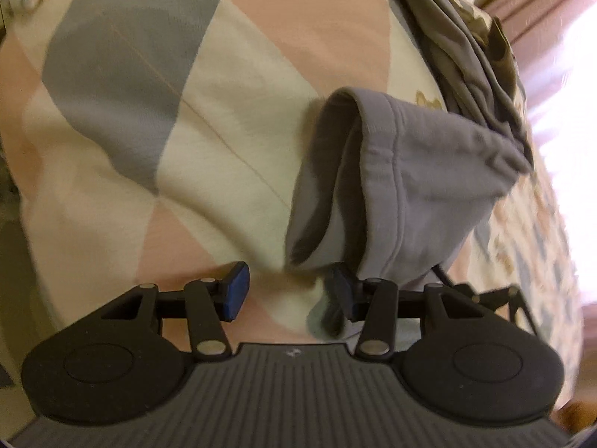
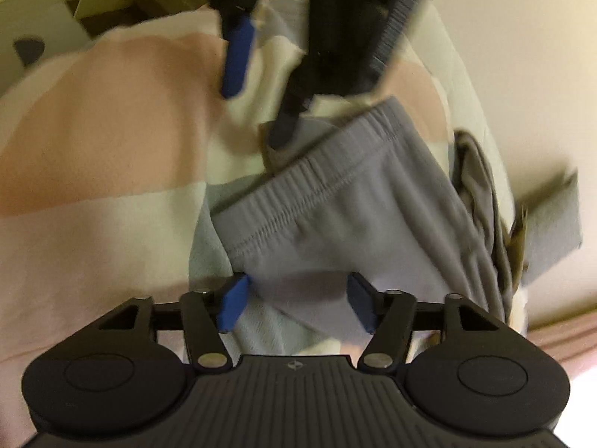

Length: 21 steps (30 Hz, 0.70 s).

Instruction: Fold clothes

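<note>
Grey elastic-waist garment (image 2: 335, 205), patchwork quilt (image 1: 149, 149), no readable writing

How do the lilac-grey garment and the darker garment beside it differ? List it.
The lilac-grey garment is paler; the darker garment is olive-grey. The lilac-grey garment shows a stitched elastic waistband; the darker garment only bunched folds. Both lie on the patterned bedspread.

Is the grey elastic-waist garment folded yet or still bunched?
Still bunched: the grey elastic-waist garment lies crumpled on the pastel patchwork bedcover, waistband gaping open.
</note>
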Tool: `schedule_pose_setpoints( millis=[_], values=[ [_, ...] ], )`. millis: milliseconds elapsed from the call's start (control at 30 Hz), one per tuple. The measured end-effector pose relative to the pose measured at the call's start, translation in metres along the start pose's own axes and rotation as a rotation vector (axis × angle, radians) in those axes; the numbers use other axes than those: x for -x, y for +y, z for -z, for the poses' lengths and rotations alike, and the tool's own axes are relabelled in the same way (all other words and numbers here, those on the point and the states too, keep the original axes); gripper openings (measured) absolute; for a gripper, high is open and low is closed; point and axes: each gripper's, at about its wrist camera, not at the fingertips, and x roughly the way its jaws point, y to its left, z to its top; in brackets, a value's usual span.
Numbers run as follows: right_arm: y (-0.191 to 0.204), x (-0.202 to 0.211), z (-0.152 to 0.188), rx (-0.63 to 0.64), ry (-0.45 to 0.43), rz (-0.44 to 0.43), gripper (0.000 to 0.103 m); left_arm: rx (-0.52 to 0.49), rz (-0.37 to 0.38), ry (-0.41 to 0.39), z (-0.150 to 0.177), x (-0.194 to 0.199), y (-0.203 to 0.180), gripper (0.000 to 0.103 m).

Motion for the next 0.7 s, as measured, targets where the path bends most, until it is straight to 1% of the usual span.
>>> schedule_pose_setpoints(
  millis=[33, 100, 167, 200, 233, 267, 300, 367, 467, 567, 633, 700],
  values=[
    [0.003, -0.003, -0.002, 0.026, -0.005, 0.015, 0.072, 0.022, 0.017, 0.002, -0.002, -0.003, 0.001, 0.044],
    [0.004, -0.008, -0.004, 0.055, -0.014, 0.022, 0.073, 0.049, 0.044, 0.005, -0.006, -0.009, 0.002, 0.043],
    [0.0, -0.013, -0.006, 0.057, -0.018, 0.013, 0.066, 0.057, 0.067, 0.006, -0.009, -0.013, 0.001, 0.03],
    [-0.004, -0.014, -0.007, 0.047, -0.017, 0.0, 0.053, 0.059, 0.06, -0.001, -0.01, -0.013, 0.0, 0.027],
    [-0.009, -0.014, -0.008, 0.031, -0.015, -0.022, 0.031, 0.063, 0.053, -0.011, -0.01, -0.012, -0.001, 0.019],
    [-0.015, -0.013, -0.009, 0.007, -0.011, -0.053, 0.019, 0.068, 0.05, -0.014, -0.01, -0.01, -0.001, 0.014],
    [-0.022, -0.011, -0.011, -0.025, -0.01, -0.08, 0.0, 0.069, 0.043, -0.019, -0.01, -0.007, -0.001, 0.008],
    [-0.04, -0.002, -0.014, -0.115, -0.02, -0.118, 0.0, 0.063, 0.041, -0.049, -0.009, 0.008, -0.003, 0.005],
    [-0.077, 0.027, -0.017, -0.3, -0.059, -0.138, 0.0, 0.004, 0.039, -0.119, -0.006, 0.044, -0.016, 0.004],
    [-0.121, 0.068, -0.018, -0.476, -0.128, -0.127, 0.001, -0.072, 0.047, -0.21, 0.003, 0.09, -0.035, 0.004],
    [-0.153, 0.1, -0.011, -0.637, -0.169, -0.119, 0.001, -0.114, 0.051, -0.272, 0.01, 0.125, -0.048, 0.004],
    [-0.186, 0.128, -0.001, -0.791, -0.207, -0.102, 0.001, -0.138, 0.062, -0.33, 0.017, 0.149, -0.064, 0.004]
  ],
)
